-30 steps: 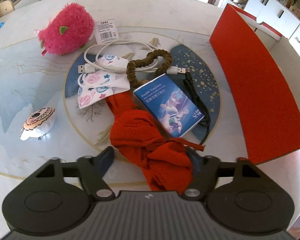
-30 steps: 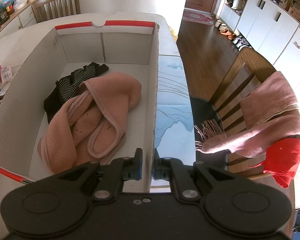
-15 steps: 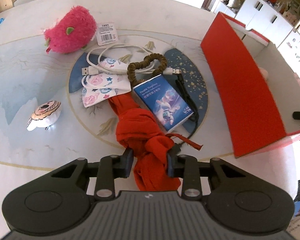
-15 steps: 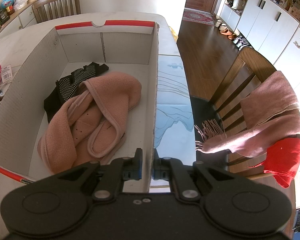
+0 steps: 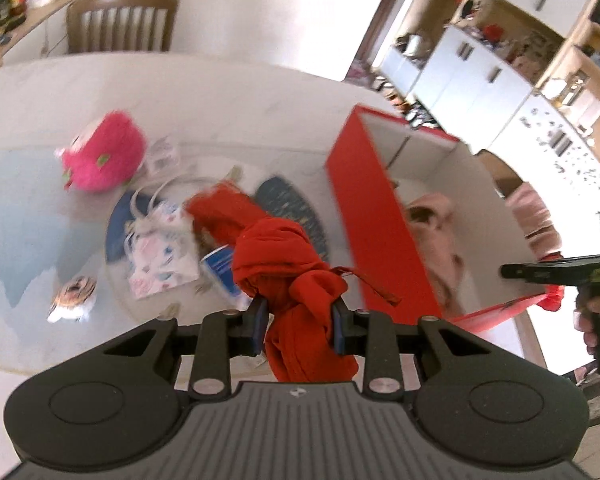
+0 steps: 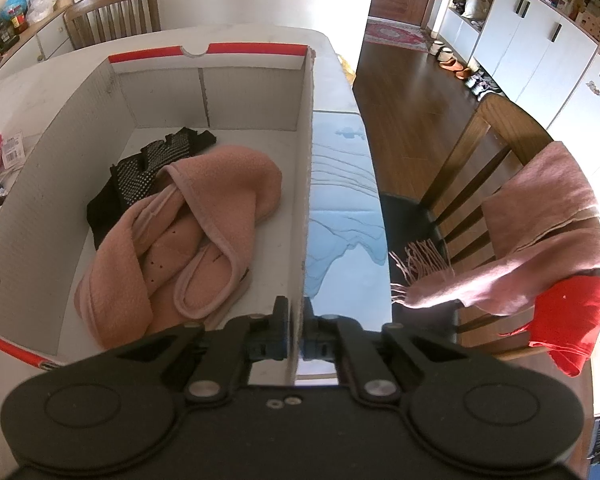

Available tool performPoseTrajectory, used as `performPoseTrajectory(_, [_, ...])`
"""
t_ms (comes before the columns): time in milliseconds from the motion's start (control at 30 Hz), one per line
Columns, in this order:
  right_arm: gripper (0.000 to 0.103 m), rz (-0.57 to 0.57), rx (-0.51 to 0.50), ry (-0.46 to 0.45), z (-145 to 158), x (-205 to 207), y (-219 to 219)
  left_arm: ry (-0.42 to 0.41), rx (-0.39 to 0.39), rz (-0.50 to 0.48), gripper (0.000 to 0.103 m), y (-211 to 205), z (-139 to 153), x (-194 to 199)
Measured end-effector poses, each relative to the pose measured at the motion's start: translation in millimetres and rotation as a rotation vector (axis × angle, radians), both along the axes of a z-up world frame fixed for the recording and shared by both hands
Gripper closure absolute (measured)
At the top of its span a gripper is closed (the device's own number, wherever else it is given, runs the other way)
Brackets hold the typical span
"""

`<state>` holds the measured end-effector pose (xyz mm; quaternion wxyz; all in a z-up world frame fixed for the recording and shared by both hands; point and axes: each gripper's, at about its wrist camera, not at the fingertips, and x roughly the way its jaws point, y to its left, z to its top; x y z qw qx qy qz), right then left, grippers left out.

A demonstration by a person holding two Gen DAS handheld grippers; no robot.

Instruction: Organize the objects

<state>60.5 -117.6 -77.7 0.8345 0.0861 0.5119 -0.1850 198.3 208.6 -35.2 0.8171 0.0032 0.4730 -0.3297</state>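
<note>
Blue box [image 5: 221,268]: mostly hidden behind red cloth [image 5: 288,264]. Desk [image 5: 28,208] items: motion-blurred. Red garment [image 6: 568,320]: partly under pink scarf [image 6: 540,240].

Both wrist cameras look down, sharing the box [image 5: 376,216].

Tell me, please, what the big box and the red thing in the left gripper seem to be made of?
The box looks like corrugated cardboard: its inside is matte and grey-white, and the top edge of its wall is thin and slightly rough. Its outside is smooth red. The red thing in the left gripper looks like soft matte fabric, since it bunches, folds and knots.
</note>
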Motion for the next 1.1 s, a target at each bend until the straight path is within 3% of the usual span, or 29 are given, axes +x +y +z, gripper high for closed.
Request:
performPoseTrajectory(167, [0.100,0.002,0.005,-0.011,0,0,-1,-0.006,-0.052,-0.052,0.074,-15,19,-2])
performPoseTrajectory(433, [0.100,0.012,0.013,-0.022,2,-2,-1,-0.065,-0.046,-0.178,0.074,-60,33,-6])
performPoseTrajectory(833, [0.098,0.035,0.027,-0.028,2,-5,1,-0.128,0.013,-0.364,0.074,-146,35,-5])
performPoseTrajectory(1100, [0.098,0.044,0.039,-0.037,1,-7,-2,-0.202,0.109,-0.467,0.074,-197,19,-2])
